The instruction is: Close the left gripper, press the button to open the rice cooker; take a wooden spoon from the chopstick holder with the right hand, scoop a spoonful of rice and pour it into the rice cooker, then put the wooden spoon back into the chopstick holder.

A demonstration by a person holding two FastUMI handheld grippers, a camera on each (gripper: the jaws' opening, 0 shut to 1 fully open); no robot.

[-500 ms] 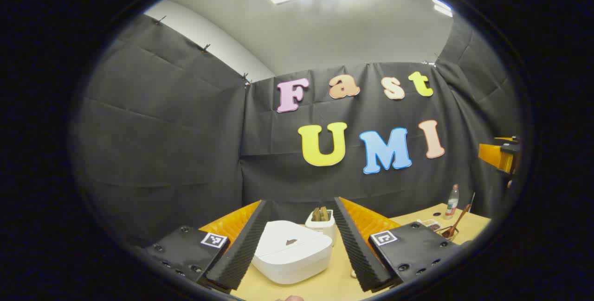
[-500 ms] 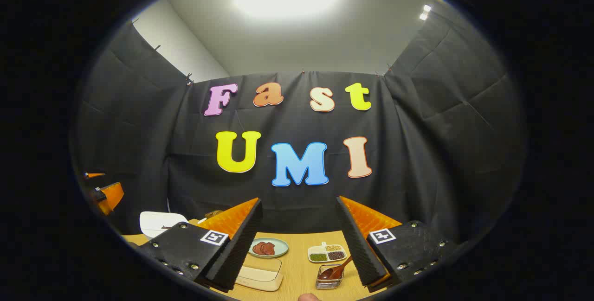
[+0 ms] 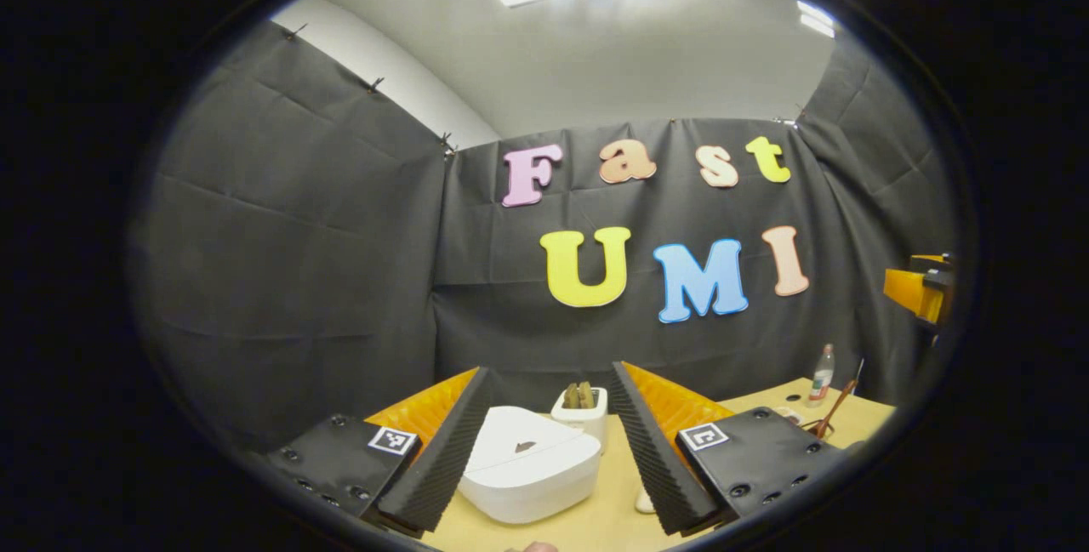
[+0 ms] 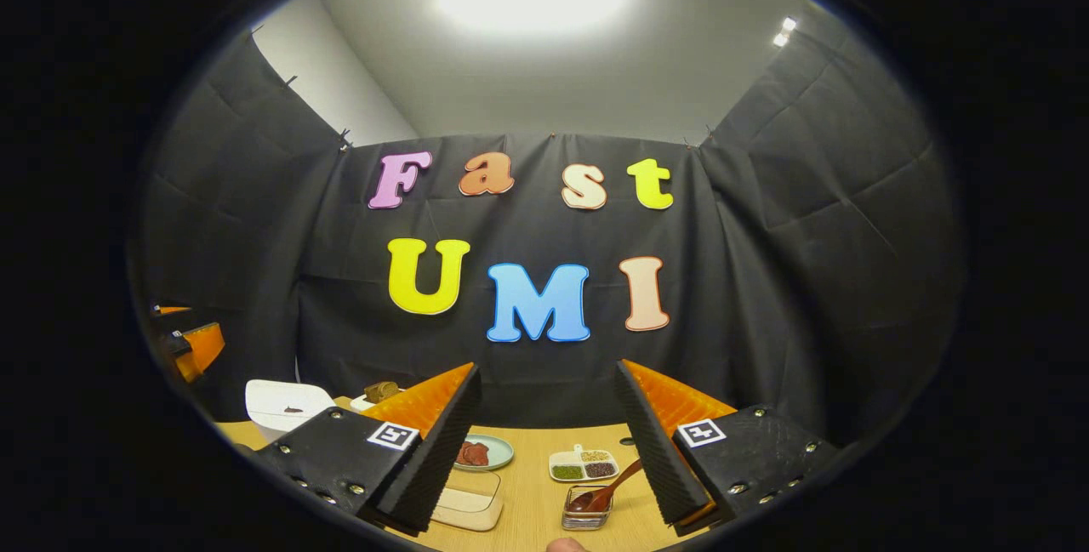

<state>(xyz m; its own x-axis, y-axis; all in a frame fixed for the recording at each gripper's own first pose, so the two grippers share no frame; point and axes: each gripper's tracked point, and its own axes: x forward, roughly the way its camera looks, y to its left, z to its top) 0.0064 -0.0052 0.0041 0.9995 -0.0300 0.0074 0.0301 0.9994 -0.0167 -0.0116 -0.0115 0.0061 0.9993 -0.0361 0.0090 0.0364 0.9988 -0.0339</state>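
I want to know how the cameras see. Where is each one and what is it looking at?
Left gripper view: rides the left hand-held gripper, faces the cooker; its open fingers show.
Right gripper view: rides the right hand-held gripper, faces the spoon in its holder; its open fingers show.
Both share the cooker, spoon and table.

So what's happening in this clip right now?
A person holds two grippers above a wooden table, both open and holding nothing. The left gripper is lined up on the closed white rice cooker, with a white holder behind it. The right gripper faces a wooden spoon standing in a small mesh holder. Nothing is touched yet.
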